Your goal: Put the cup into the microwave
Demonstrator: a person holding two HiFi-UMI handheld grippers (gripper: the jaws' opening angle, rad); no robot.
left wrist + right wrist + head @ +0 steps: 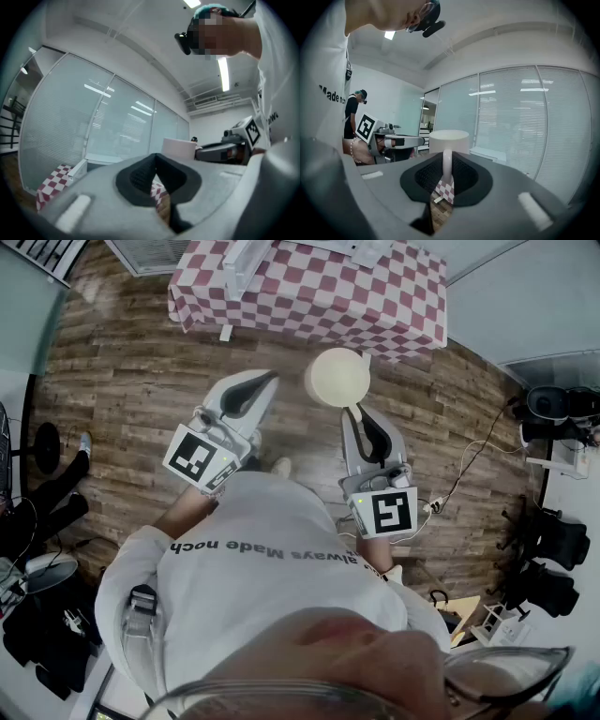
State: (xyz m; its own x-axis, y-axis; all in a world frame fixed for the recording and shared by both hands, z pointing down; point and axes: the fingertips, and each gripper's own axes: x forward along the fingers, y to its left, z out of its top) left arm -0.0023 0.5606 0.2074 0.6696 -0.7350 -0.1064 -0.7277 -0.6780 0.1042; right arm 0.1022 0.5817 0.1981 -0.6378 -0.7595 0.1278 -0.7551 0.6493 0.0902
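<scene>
Cup (pixel 337 377) first: where is it?

Up in the air over the wooden floor (pixel 122 381), near the edge of the table with the red-and-white checked cloth (pixel 309 287). It is pale and upright, mouth up.

What holds it?

The right gripper (pixel 360 416). In the right gripper view its dark pads are clamped on the cup's handle (pixel 447 161), with the body of the cup standing just beyond the jaw tips.

And the left gripper (pixel 262 382)?

It hangs beside the cup at about the same height, apart from it. In the left gripper view its jaws meet at the tips with nothing between them; only checked cloth shows through the gap lower down.

Anything else?

The person's white shirt (pixel 253 559) fills the lower part of the head view.
</scene>
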